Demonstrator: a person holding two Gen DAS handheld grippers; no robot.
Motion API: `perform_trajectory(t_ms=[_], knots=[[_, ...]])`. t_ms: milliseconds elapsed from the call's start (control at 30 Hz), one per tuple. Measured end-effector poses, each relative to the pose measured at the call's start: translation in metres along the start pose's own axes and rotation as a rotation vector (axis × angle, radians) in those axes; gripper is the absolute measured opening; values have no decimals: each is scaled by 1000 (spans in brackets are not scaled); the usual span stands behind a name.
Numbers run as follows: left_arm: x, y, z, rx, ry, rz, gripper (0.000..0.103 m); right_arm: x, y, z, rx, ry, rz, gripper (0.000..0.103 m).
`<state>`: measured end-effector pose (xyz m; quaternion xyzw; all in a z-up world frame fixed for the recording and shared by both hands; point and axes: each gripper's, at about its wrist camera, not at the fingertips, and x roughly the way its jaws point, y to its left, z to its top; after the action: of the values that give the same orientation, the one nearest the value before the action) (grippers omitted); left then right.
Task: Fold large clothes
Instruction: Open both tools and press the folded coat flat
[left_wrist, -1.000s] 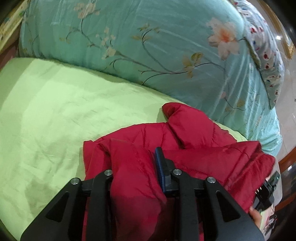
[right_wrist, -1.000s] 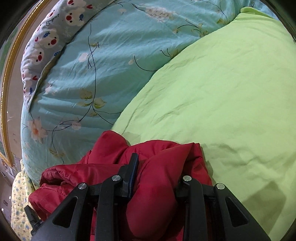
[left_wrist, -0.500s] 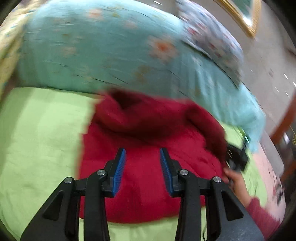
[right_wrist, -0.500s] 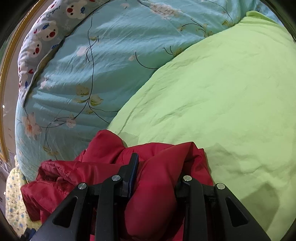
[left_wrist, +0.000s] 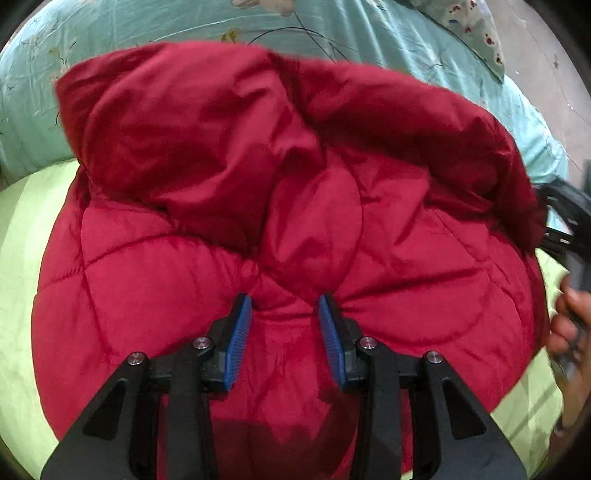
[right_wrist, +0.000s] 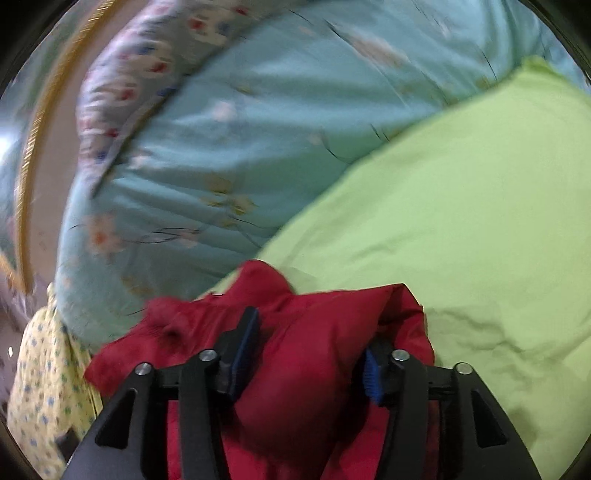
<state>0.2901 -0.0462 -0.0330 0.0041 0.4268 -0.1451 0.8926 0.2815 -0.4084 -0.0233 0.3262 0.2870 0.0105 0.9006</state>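
1 red jacket (left_wrist: 288, 221) on green sheet (right_wrist: 461, 206), teal quilt (right_wrist: 240, 129) behind.

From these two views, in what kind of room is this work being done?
Most likely a bedroom at home: the red padded jacket lies on a bed with a light green sheet, beside a rolled turquoise floral quilt and a patterned pillow.
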Motion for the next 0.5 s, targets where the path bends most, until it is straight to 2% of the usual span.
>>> perform_trajectory(t_ms=[167, 200, 333, 433, 500], knots=[[11, 0, 14, -6, 13, 20, 36, -44, 37, -14, -182, -50, 25, 70], [12, -3, 15, -5, 14, 22, 36, -42, 46, -18, -231, -26, 28, 73], [19, -4, 23, -15, 24, 19, 36, -7, 78, -41, -420, 165, 40, 73], [22, -1, 29, -23, 30, 15, 36, 31, 88, -53, -526, 255, -53, 73], [20, -2, 27, -27, 27, 7, 36, 53, 85, -54, -540, 284, -102, 73]])
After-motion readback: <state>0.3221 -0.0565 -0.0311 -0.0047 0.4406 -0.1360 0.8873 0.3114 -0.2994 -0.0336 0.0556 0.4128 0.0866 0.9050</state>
